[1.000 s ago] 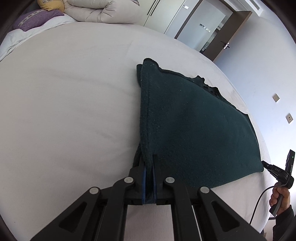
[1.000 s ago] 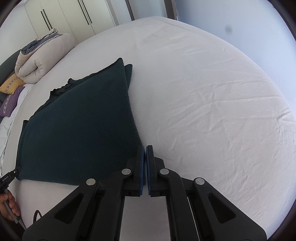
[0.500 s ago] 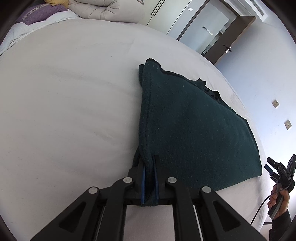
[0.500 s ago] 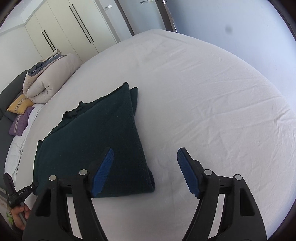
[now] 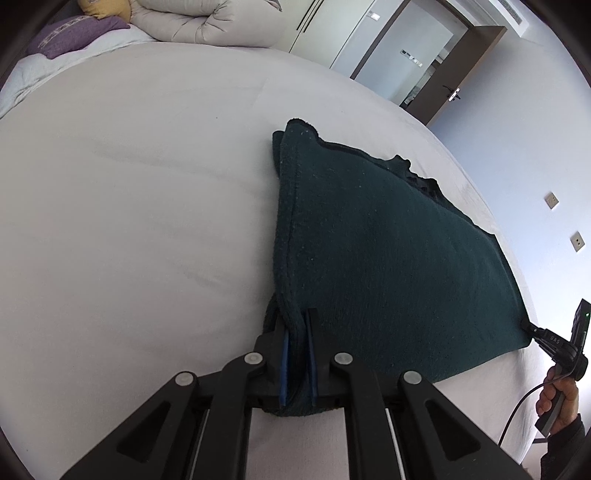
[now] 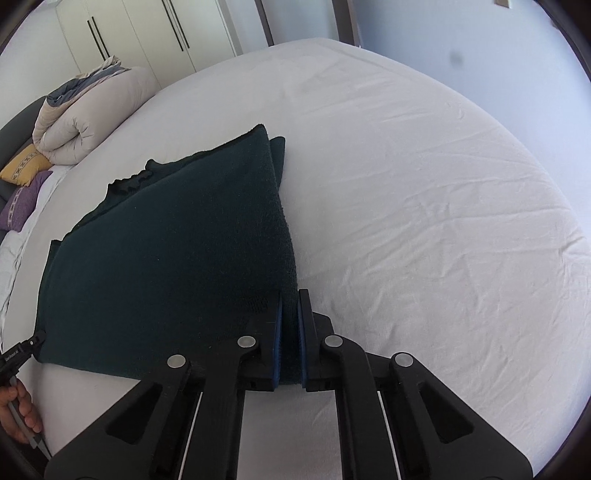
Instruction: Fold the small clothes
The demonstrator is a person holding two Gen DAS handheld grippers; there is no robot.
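Note:
A dark green fleece garment (image 5: 388, 251) lies folded on the white bed (image 5: 129, 221). My left gripper (image 5: 296, 317) is shut on its near left corner, with cloth bunched between the blue pads. In the right wrist view the same garment (image 6: 166, 258) spreads to the left, and my right gripper (image 6: 290, 295) is shut on its near right corner. Each gripper shows small at the edge of the other's view, the right one (image 5: 554, 343) and the left one (image 6: 18, 350), both at the garment's near edge.
A rolled beige duvet (image 5: 199, 18), a purple pillow (image 5: 77, 33) and a yellow pillow (image 6: 26, 166) lie at the bed's head. White wardrobes (image 6: 147, 33) and a doorway (image 5: 424, 55) stand beyond. Bare wrinkled sheet (image 6: 443, 221) spreads right of the garment.
My right gripper was open above the garment's near right corner half a second ago; now it is lower and shut on that corner. My left gripper keeps its hold.

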